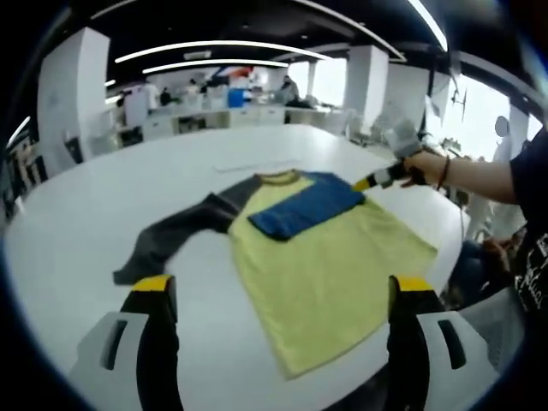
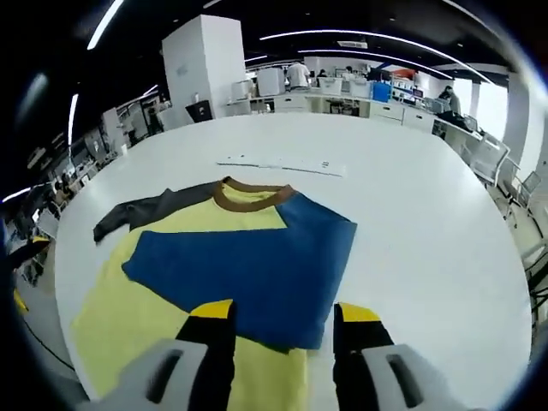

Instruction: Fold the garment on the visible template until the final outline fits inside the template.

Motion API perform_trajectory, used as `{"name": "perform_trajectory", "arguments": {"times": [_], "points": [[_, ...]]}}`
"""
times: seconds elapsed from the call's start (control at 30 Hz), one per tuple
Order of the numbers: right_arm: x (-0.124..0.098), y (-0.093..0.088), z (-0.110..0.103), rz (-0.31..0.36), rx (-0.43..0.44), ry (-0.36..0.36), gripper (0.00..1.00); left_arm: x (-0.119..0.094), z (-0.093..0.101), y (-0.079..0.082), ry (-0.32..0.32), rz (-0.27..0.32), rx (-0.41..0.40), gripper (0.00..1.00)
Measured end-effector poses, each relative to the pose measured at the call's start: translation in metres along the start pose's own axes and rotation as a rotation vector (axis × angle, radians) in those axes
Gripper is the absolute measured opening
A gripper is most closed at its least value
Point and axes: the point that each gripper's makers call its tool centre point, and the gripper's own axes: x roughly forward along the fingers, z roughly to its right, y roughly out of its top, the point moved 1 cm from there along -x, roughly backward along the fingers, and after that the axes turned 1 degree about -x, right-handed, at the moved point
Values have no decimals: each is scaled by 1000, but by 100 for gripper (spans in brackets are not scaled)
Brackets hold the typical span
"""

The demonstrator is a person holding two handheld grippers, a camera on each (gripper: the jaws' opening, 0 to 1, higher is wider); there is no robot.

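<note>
My right tool (image 2: 278, 318) hangs wide and empty over the blue sleeve (image 2: 248, 270), folded across the yellow shirt (image 1: 330, 270) mid-bench (image 1: 77, 231); my left tool (image 1: 282, 291), equally wide, waits at six o'clock; the grey sleeve (image 1: 167, 240), at nine o'clock, probably comes next.

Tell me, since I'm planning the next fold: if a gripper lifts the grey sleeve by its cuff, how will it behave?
The grey sleeve already lies bent and creased on the white table, so it would probably hang limp, not hold shape. It looks like thin fabric, likely light. Lifted far enough, it may tug the yellow shirt body along.
</note>
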Motion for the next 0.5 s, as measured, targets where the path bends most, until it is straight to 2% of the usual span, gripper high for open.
{"name": "perform_trajectory", "arguments": {"times": [0.27, 0.37, 0.5], "points": [[3, -20, 14, -35, 57, -55, 25, 0, -1, -3, 5, -6, -8, 99], [3, -23, 13, -33, 88, -53, 21, -1, -1, -3, 9, -4, -13, 99], [5, -26, 11, -31, 83, -49, 12, -2, -3, -5, 14, -8, -15, 99]]}}
